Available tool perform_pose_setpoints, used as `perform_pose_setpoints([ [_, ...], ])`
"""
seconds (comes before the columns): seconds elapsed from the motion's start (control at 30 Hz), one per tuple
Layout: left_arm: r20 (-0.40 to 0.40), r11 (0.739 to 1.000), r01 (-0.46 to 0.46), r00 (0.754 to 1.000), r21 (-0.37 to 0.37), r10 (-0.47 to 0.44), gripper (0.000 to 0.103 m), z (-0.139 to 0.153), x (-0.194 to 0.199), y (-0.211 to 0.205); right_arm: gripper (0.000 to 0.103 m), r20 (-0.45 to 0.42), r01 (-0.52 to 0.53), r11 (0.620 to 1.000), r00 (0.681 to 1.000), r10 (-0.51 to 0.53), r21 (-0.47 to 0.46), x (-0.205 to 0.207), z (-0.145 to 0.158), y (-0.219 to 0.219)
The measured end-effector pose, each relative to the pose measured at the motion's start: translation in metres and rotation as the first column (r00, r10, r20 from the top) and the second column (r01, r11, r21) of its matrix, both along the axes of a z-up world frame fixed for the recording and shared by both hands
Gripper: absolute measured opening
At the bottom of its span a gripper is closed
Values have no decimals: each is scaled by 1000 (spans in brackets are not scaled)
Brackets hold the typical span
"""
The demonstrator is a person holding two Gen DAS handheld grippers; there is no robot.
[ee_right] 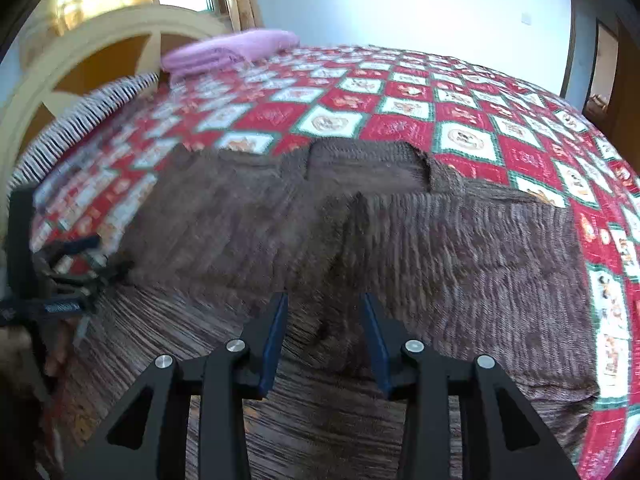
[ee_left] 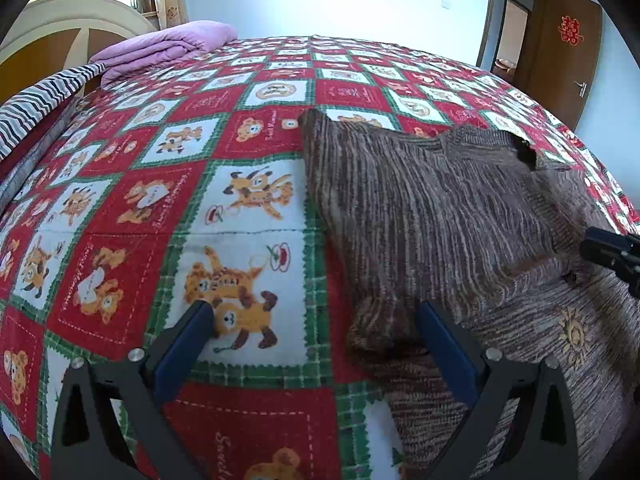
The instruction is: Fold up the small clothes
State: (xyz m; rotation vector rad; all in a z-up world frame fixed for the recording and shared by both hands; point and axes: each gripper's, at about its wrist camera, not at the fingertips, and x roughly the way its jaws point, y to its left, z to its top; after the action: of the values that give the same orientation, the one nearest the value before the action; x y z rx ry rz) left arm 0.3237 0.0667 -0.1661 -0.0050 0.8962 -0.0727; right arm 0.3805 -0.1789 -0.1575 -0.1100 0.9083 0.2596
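Far left in the left wrist view there's a striped cloth (ee_left: 38, 100) draped over the bed's side, cut off by the lens edge, and a folded purple blanket (ee_left: 160, 48) up by the headboard (ee_left: 60, 24). The bedspread (ee_left: 160, 184) is the red and white bear-print one, nice and sharp here.

Left gripper (ee_left: 316, 320) sits low in that view with its jaws spread wide. One blue pad is over bare bedspread, the other right at the sweater's (ee_left: 440, 208) folded sleeve end, nothing pinched. The brown knit sweater lies on the bed to the right of it, sleeve folded across the body; the bottom part runs off the frame so I can't see the hem. A bit of the right gripper (ee_left: 612, 252) pokes in at the right edge, mostly cut off. A door (ee_left: 560, 48) with a red paper cutout is behind.

Right wrist view is pretty smeary on its left side: the left gripper (ee_right: 60, 280) there is just a dark blur. The sweater (ee_right: 460, 248) fills the middle, collar toward the far end. The right gripper (ee_right: 324, 308) hangs over a raised fold of knit, jaws partly open, and the pads don't look like they're pressing on it. The sweater's near edge is hidden under the gripper body.
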Motion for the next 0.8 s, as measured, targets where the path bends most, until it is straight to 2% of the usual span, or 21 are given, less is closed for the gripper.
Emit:
perform_pose_setpoints([
  [0.03,1,1000,0,1000,4,0,103,0,0,0,39,-15,17,1000,1000,-17,2,3,-7,-5],
  [0.13,9,999,-3,1000,38,3,103,0,-2,-5,39,10,27,998,1000,-28,54,7,-13,-18],
  [0.23,11,999,-6,1000,51,5,103,0,-2,-7,40,14,21,999,1000,-21,28,4,-9,-15],
  [0.33,11,999,-14,1000,47,14,103,0,-2,-5,40,15,19,998,1000,-20,67,-6,-3,-20],
  [0.4,12,998,-22,1000,52,22,103,1,-2,-6,40,32,39,998,999,-40,47,-14,-2,-26],
  [0.5,14,998,-34,999,48,33,103,2,-6,-5,47,35,51,997,998,-53,61,-20,-6,-40],
  [0.57,11,998,-39,999,47,38,103,2,-6,-5,47,30,47,997,998,-49,60,-19,-12,-46],
  [0.63,8,998,-39,999,55,39,103,1,-5,-6,52,25,27,998,999,-29,56,-18,-13,-43],
  [0.7,6,997,-40,999,61,40,103,1,-4,-8,74,19,-17,999,1000,17,36,-17,-15,-33],
  [0.73,8,997,-42,999,63,41,103,1,-5,-8,78,19,-40,999,999,40,-1,-17,-16,-26],
  [0.77,13,997,-44,999,67,44,103,2,-6,-8,79,27,-45,997,999,47,-66,-20,-17,-17],
  [0.8,18,996,-47,999,76,46,103,3,-6,-10,79,40,-44,995,998,48,-93,-22,-17,-14],
])
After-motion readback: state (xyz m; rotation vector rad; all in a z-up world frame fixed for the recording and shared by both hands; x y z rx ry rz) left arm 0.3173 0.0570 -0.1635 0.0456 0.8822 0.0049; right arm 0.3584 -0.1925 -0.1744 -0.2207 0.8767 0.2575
